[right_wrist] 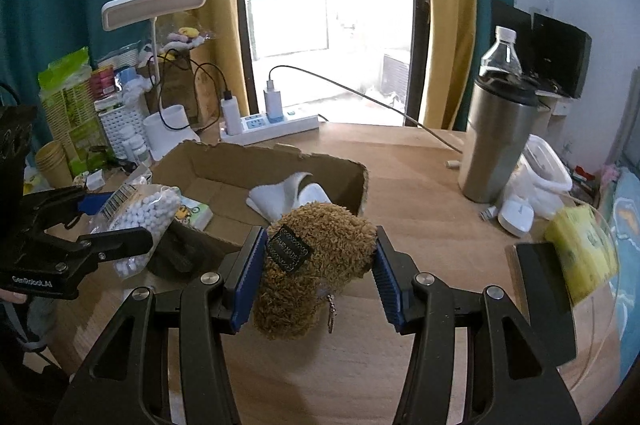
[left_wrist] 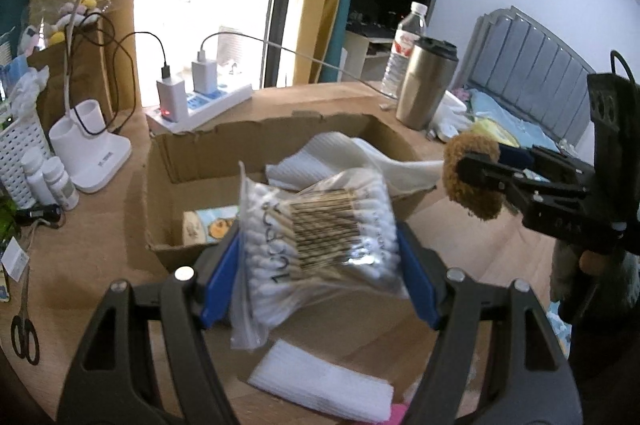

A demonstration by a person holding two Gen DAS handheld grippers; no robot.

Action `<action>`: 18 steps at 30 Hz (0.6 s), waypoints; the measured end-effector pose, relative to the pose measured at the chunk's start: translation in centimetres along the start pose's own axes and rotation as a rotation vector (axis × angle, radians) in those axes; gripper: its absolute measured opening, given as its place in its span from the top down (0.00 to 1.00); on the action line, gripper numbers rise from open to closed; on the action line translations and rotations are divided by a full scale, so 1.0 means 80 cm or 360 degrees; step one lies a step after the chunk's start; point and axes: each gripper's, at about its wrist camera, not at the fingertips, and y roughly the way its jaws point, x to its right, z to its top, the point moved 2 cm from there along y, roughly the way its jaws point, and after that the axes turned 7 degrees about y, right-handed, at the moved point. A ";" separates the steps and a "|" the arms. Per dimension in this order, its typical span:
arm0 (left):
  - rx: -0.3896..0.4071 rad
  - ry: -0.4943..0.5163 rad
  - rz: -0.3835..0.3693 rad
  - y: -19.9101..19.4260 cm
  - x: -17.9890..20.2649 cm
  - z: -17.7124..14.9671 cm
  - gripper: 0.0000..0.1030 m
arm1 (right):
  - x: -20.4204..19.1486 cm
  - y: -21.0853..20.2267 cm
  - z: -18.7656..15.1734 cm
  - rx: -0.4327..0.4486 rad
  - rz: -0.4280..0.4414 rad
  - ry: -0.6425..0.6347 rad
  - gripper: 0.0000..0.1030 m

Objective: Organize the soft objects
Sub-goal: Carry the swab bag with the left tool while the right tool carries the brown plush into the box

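Observation:
My left gripper (left_wrist: pixel 320 265) is shut on a clear bag of cotton swabs (left_wrist: pixel 320 237), held above the near edge of an open cardboard box (left_wrist: pixel 192 149). The bag also shows in the right wrist view (right_wrist: pixel 144 217). My right gripper (right_wrist: pixel 316 265) is shut on a brown plush toy (right_wrist: pixel 316 265) with a black label, held just in front of the box (right_wrist: pixel 224 161). In the left wrist view the plush (left_wrist: pixel 472 177) hangs to the right of the box. A white cloth (left_wrist: pixel 352 161) and a small tissue pack (left_wrist: pixel 212 223) lie inside the box.
A steel tumbler (right_wrist: pixel 496 141), water bottle (right_wrist: pixel 502 53), white mouse (right_wrist: pixel 516 215) and yellow pack (right_wrist: pixel 584 249) stand right. A power strip (left_wrist: pixel 200 105), desk lamp (left_wrist: pixel 92 153), pill bottles (left_wrist: pixel 60 181) and scissors (left_wrist: pixel 24 329) are left. A white pad (left_wrist: pixel 320 381) lies below my left gripper.

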 end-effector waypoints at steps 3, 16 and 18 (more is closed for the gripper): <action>0.0016 -0.0006 0.0010 0.001 -0.004 0.004 0.29 | -0.006 0.004 0.007 0.0007 0.0019 -0.0021 0.47; 0.0037 -0.0006 0.0027 0.025 -0.011 0.027 0.29 | -0.003 0.030 0.029 0.0022 0.0065 -0.0034 0.47; 0.0030 -0.0004 0.0028 0.032 -0.011 0.029 0.29 | 0.000 0.034 0.030 0.0018 0.0070 -0.0028 0.47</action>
